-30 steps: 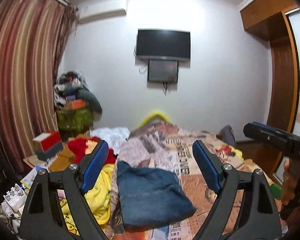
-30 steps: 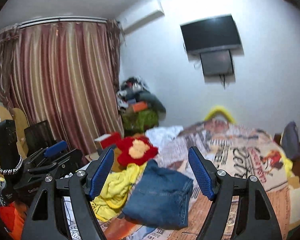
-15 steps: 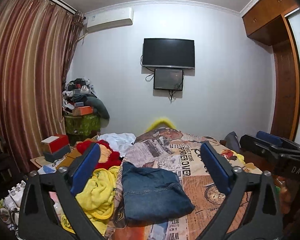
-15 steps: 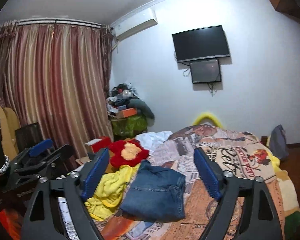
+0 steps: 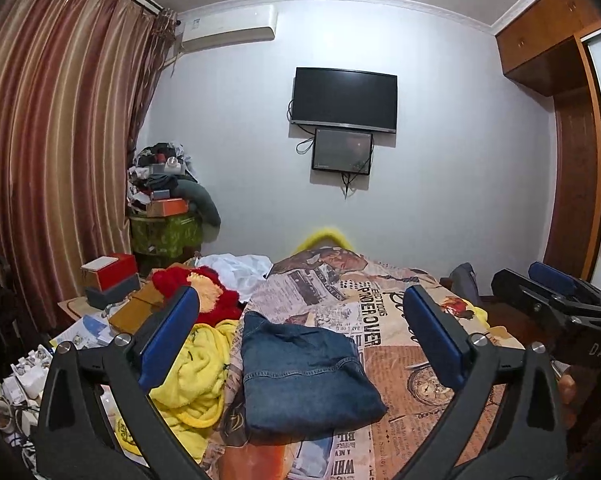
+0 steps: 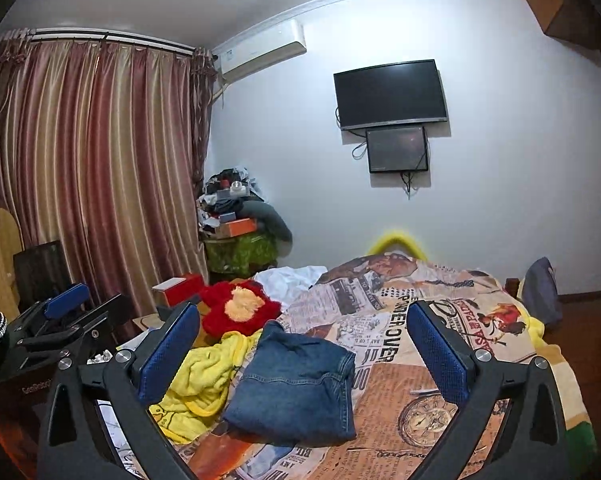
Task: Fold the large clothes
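A pair of blue denim jeans [image 5: 306, 376] lies folded into a compact, roughly rectangular bundle, low in the centre of both frames, flat on a newspaper-print bedspread [image 5: 400, 364], its left edge just beside a crumpled yellow garment [image 5: 196, 380].

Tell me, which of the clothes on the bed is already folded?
The blue denim garment: a neat flat rectangle on the bedspread. The yellow one and white one lie crumpled.
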`<control>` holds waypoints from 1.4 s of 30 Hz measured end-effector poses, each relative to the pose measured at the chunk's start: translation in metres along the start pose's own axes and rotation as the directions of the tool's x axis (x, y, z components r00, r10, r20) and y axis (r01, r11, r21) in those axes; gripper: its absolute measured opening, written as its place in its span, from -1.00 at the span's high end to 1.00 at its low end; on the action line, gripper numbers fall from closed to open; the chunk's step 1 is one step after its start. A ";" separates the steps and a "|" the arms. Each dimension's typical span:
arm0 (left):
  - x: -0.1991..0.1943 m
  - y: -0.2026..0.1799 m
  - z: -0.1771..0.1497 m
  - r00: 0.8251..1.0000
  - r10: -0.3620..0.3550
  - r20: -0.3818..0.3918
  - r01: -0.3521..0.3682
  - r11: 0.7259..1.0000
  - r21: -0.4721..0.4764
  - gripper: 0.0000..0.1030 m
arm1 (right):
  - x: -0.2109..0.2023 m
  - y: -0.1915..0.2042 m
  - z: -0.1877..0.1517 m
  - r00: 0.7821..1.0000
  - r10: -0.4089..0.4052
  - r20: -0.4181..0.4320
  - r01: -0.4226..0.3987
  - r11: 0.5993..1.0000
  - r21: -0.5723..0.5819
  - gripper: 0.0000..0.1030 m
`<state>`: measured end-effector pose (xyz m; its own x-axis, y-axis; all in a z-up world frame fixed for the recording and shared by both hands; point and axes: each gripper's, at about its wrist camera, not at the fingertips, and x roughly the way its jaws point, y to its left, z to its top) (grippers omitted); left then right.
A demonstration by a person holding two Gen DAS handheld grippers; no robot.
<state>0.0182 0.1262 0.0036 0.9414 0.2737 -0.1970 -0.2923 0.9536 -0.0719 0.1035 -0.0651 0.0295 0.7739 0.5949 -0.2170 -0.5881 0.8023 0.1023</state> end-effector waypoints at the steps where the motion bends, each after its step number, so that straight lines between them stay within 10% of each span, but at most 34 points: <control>1: 0.000 0.000 0.000 1.000 0.001 -0.001 -0.001 1.000 -0.001 -0.99 | 0.001 0.001 0.000 1.000 0.000 -0.001 0.000 1.000 0.001 -1.00; 42: 0.017 -0.001 -0.008 0.999 -0.025 -0.045 0.025 1.000 -0.002 -1.00 | 0.000 -0.009 -0.004 1.000 -0.025 -0.013 0.025 0.999 0.038 -1.00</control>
<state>0.0330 0.1287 -0.0078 0.9400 0.2439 -0.2387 -0.2690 0.9599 -0.0785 0.1082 -0.0722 0.0251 0.7850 0.5741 -0.2326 -0.5589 0.8184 0.1339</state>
